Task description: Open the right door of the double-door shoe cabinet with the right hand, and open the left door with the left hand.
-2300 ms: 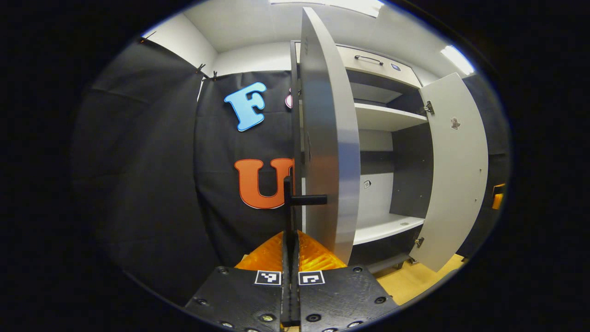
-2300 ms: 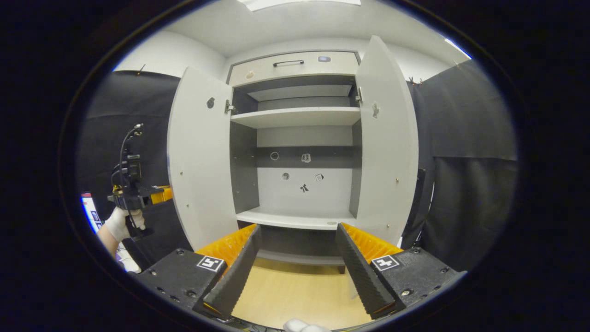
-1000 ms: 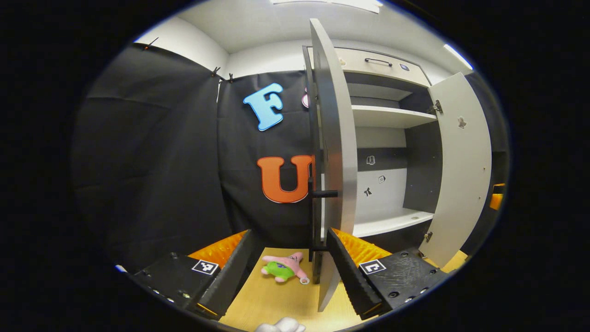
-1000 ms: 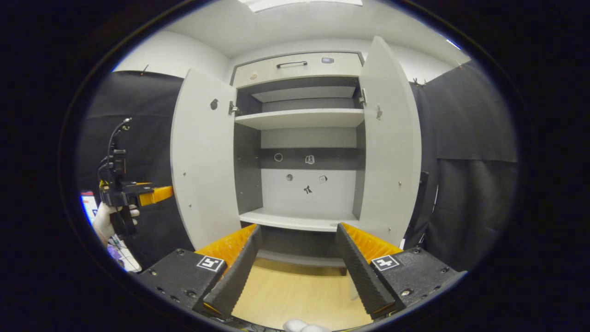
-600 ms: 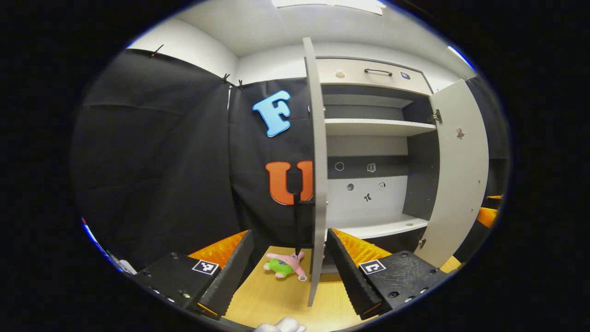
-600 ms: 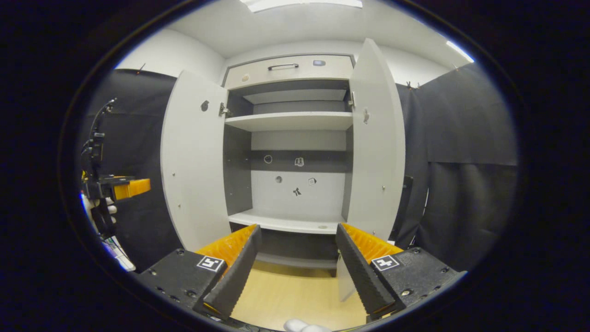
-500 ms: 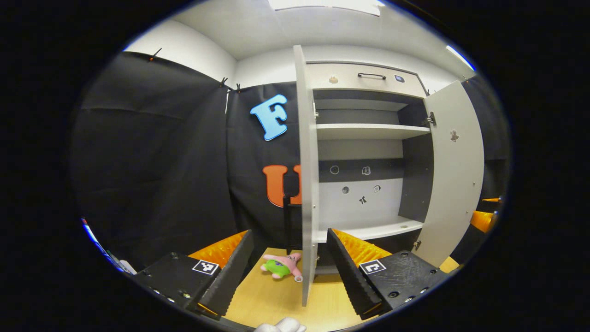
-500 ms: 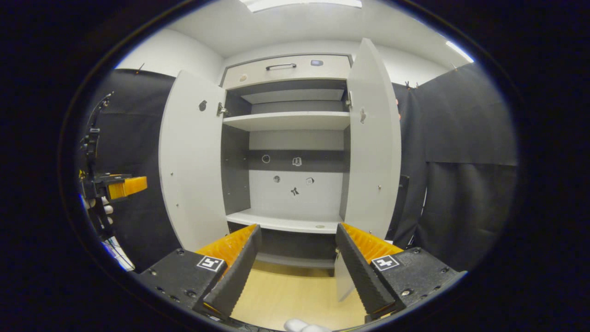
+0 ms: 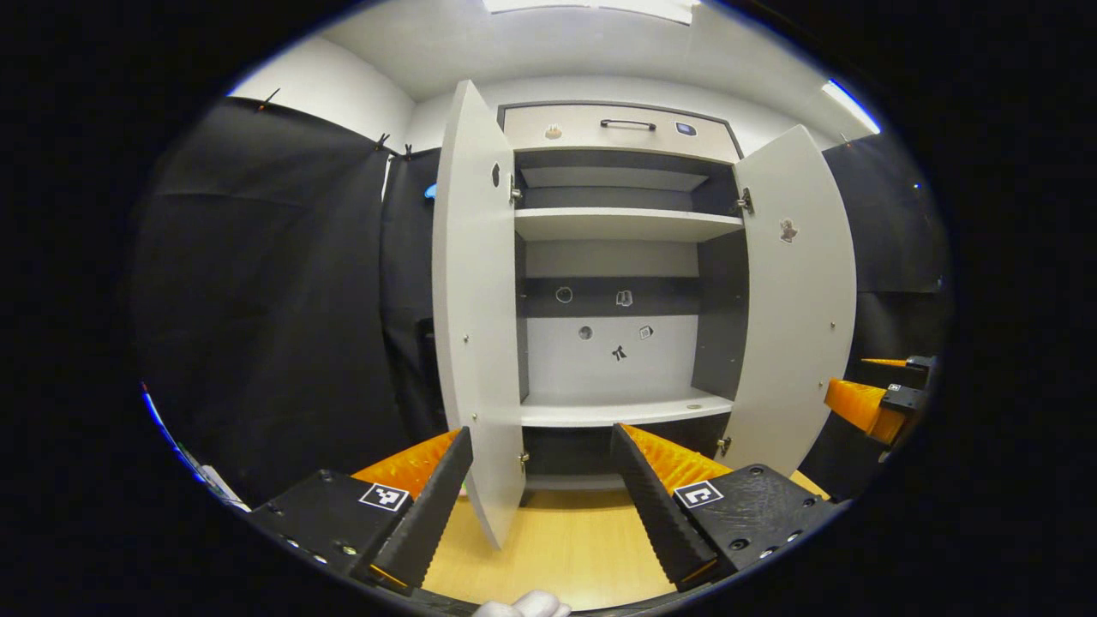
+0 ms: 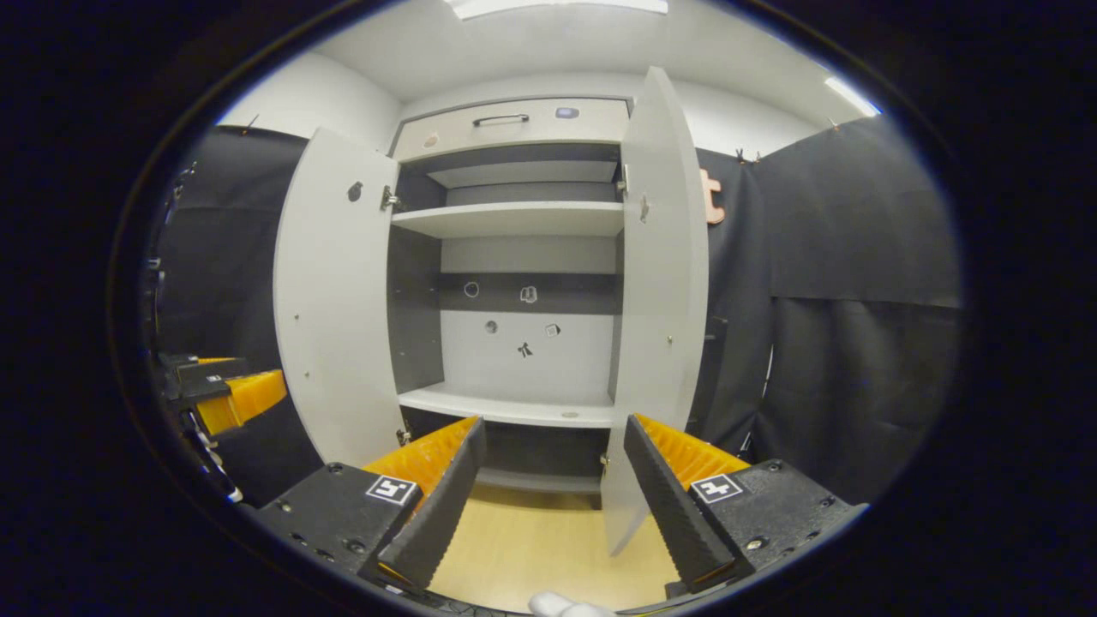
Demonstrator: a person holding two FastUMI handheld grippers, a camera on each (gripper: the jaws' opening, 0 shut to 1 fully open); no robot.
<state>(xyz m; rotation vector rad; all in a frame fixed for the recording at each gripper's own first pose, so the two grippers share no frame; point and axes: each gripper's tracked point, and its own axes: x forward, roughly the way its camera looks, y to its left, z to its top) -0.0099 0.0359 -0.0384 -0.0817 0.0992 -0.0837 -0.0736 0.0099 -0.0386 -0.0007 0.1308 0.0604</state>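
Both cameras ride low, looking level into the open shoe cabinet (image 9: 617, 257) from a short way back. The left gripper view stands left of centre, catching the right gripper (image 9: 874, 394) at its right edge. The right gripper view stands right of centre, catching the left gripper (image 10: 227, 390) at its left edge. Both share the cabinet's shelves (image 10: 510, 218) and doors.

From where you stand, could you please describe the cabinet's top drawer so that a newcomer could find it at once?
Start at the tall shoe cabinet with both doors swung open. Look above the upper shelf, right under the ceiling, for the drawer spanning the cabinet's width. Unlike the open compartments below, it has a closed pale front with a dark bar handle.
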